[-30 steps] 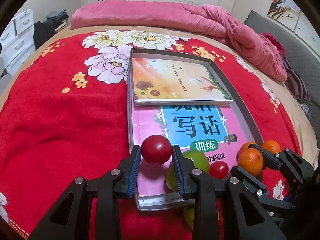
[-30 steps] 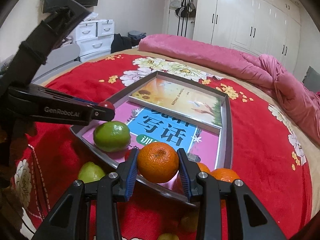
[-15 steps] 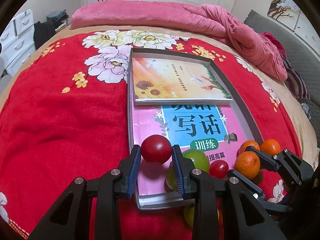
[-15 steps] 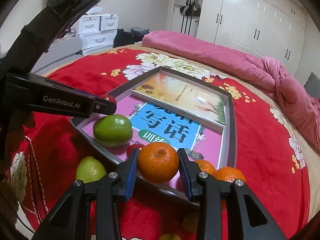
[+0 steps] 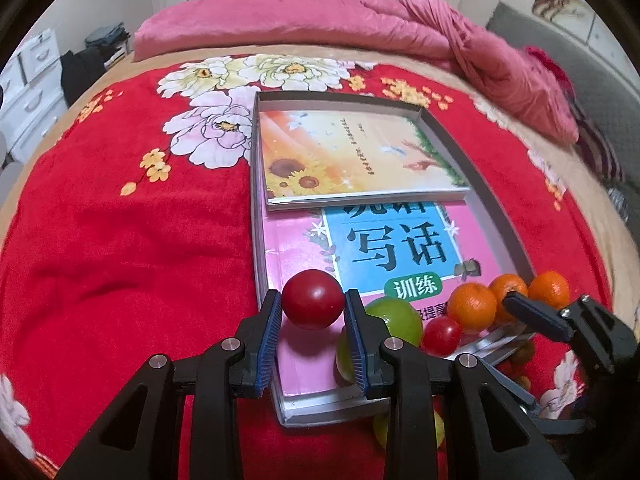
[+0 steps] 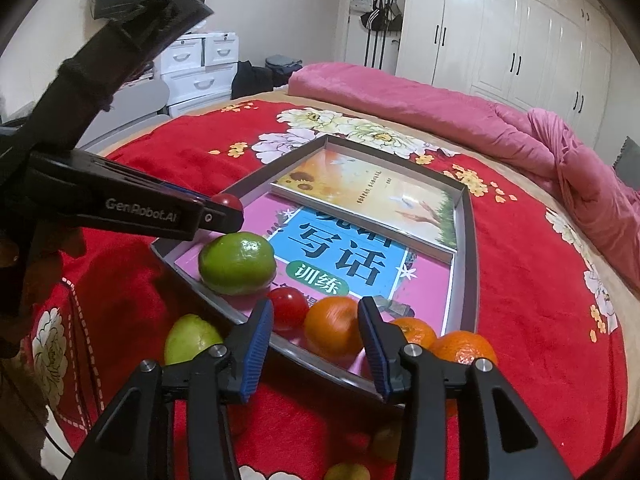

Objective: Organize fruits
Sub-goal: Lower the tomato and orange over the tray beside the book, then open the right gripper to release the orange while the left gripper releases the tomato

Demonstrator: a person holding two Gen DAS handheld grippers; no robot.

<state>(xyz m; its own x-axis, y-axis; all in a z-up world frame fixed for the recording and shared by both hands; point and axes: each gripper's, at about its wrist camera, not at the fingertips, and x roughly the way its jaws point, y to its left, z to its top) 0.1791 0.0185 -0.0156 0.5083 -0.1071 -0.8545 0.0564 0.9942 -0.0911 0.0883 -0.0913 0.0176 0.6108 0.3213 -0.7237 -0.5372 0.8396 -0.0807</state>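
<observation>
On the bed [image 5: 120,280] lies a tray [image 5: 472,160] holding two books, the sunflower book [image 5: 352,160] at 12 o'clock overlapping the other book [image 5: 396,244], with fruits at the tray's 6 o'clock end, an orange [image 6: 334,326] inside, two outside at 3 o'clock.

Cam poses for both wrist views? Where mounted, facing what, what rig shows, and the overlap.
Left wrist: on the left gripper, facing up the tray toward the pillows; own jaws clamp a red fruit, right gripper intrudes at right.
Right wrist: on the right gripper, facing the tray's near corner; own jaws open around an orange, left gripper at left.
Shared: tray, books, green fruit, oranges.
</observation>
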